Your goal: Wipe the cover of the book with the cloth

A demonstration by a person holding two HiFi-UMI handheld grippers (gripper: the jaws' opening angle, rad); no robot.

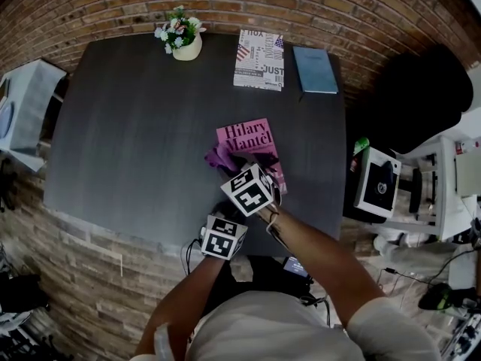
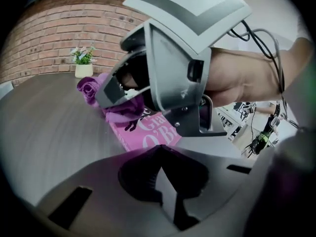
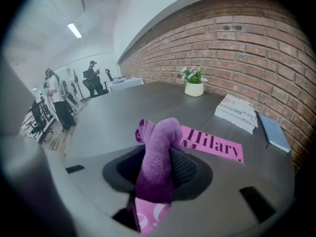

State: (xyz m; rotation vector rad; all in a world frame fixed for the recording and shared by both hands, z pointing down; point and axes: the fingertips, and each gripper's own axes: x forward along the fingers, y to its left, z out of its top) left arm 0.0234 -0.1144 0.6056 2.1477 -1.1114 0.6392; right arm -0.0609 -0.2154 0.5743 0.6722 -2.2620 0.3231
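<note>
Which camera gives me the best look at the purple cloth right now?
The right gripper view: the purple cloth fills the centre, pinched in the right claw above the pink book. The head view shows only a small bunch beyond that claw. The left gripper view shows it side-on, partly covered by that claw.

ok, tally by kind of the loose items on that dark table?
Books: 3 (pink book, white printed book, blue book)
Cloths: 1 (purple cloth, on the pink book)
Flower pots: 1 (flower pot)
Total: 5
</note>
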